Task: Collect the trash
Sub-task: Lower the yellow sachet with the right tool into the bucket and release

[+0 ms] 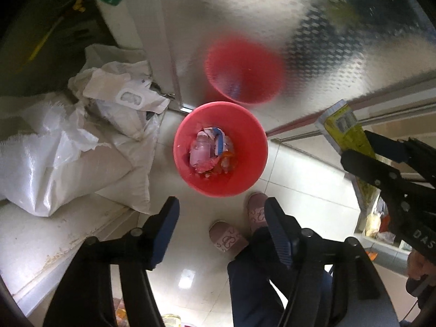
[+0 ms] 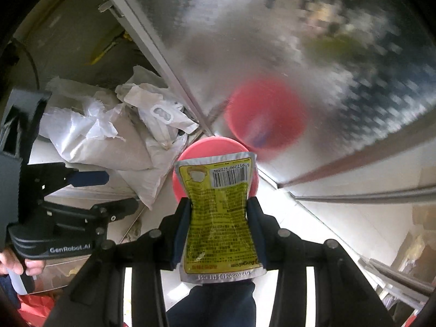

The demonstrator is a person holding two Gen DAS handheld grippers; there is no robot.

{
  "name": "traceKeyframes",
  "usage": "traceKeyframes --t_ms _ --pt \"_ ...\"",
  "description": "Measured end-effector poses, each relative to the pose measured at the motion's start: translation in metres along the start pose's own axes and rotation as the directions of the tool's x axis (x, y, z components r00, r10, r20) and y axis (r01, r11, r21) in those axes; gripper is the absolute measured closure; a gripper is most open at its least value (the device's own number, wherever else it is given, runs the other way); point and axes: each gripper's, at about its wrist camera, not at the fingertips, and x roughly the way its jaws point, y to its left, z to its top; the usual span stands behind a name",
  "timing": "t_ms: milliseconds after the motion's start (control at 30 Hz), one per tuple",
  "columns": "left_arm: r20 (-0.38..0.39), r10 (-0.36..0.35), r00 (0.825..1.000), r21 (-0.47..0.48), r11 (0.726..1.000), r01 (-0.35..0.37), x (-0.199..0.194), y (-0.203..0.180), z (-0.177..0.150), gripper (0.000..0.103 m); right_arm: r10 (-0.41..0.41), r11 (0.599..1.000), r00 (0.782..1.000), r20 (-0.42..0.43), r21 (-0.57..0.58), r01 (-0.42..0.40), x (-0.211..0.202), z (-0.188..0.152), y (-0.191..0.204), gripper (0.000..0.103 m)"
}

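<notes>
The red bin (image 1: pixel 220 150) stands on the pale floor against the shiny metal door, likely so trash can fall straight into it. Directly above the red bin the left gripper (image 1: pixel 222 212) hangs with its jaws spread and nothing between them. Just right of the bin, the right gripper (image 2: pixel 220 224) pinches a yellow pouch (image 2: pixel 218 212) by its side edges, poised over the rim for dropping. The yellow pouch looks flat, crinkled and foil-edged, with a barcode and dense small print
</notes>
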Motion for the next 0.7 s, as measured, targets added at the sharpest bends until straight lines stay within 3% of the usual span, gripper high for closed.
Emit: traceKeyframes --t_ms 67,200,267,700 --pt "0.037 -0.001 0.999 -0.011 1.0 0.001 0.001 0.006 -0.001 0.023 0.006 1.0 1.0 -0.005 -0.008 -0.006 0.006 0.001 0.002 0.063" --pt "0.067 0.049 0.997 0.028 0.998 -0.051 0.001 0.003 -0.004 0.014 0.004 0.999 1.0 -0.018 -0.034 -0.005 0.015 0.004 0.007 0.063" --pt "0.069 0.069 0.995 0.027 0.997 -0.071 0.002 0.003 -0.005 0.0 0.003 0.999 1.0 -0.025 -0.044 -0.004 0.017 0.005 0.009 0.063" --pt "0.069 0.076 0.995 -0.101 0.993 -0.068 -0.001 0.033 -0.015 0.0 0.021 0.993 0.999 -0.043 -0.119 -0.026 0.03 0.01 0.022 0.058"
